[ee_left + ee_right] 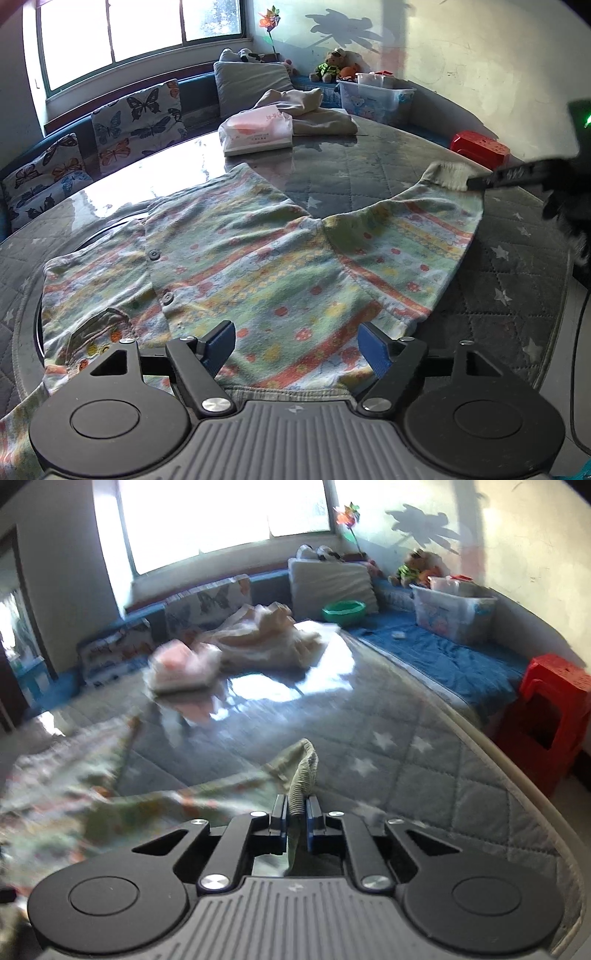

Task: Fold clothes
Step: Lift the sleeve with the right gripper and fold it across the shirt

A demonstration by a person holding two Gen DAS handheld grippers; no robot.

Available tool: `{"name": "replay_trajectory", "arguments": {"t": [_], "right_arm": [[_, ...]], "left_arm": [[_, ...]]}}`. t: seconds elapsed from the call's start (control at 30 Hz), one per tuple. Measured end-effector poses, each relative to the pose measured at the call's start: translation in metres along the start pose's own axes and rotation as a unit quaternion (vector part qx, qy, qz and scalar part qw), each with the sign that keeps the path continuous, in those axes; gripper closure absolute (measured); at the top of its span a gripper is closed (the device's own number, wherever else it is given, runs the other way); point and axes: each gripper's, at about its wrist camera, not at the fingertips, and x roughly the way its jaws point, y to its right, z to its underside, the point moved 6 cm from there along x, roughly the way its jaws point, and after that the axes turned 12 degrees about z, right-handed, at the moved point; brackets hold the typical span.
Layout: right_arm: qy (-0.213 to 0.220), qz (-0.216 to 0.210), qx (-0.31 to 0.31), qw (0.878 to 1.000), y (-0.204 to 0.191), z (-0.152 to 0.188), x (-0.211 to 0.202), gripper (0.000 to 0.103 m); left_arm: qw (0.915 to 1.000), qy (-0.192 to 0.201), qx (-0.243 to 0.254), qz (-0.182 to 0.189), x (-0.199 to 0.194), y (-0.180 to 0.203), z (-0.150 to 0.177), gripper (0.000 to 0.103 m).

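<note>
Looking along the left tool (pixel 297 347), we see its blue pads spread wide above the collar end of the striped child's top (pixel 229 266), gripping nothing. The top lies flat on the quilted counter (pixel 369 166) in the lower middle of the frame, its buttoned front facing up. One sleeve (pixel 402 251) stretches toward the upper right of the frame, so the garment's long axis runs from lower left to upper right. Only this view shows the whole garment, and the right tool (pixel 476 181) reaching in from the right edge onto the white ribbed cuff (pixel 448 174).

The right wrist view, blurred at left, shows what the other cannot: the right tool (pixel 296 814) nearly closed, pinching that cuff (pixel 304 771), which stands up between the pads. It also shows a green basin (pixel 343 611) on the blue bench (pixel 443 657) and a red stool (pixel 550 709) at the right.
</note>
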Motion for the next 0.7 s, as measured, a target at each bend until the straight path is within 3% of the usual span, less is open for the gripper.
{"name": "replay_trajectory", "arguments": {"t": [0.37, 0.7], "right_arm": [[0.061, -0.139, -0.031, 0.988, -0.083, -0.054, -0.076, 0.095], [0.072, -0.247, -0.112, 0.96, -0.211, -0.06, -0.111, 0.095]], "left_arm": [[0.9995, 0.024, -0.02, -0.011, -0.02, -0.018, 0.007, 0.026], [0.9948, 0.059, -0.072, -0.04, -0.059, -0.061, 0.028, 0.024]]}}
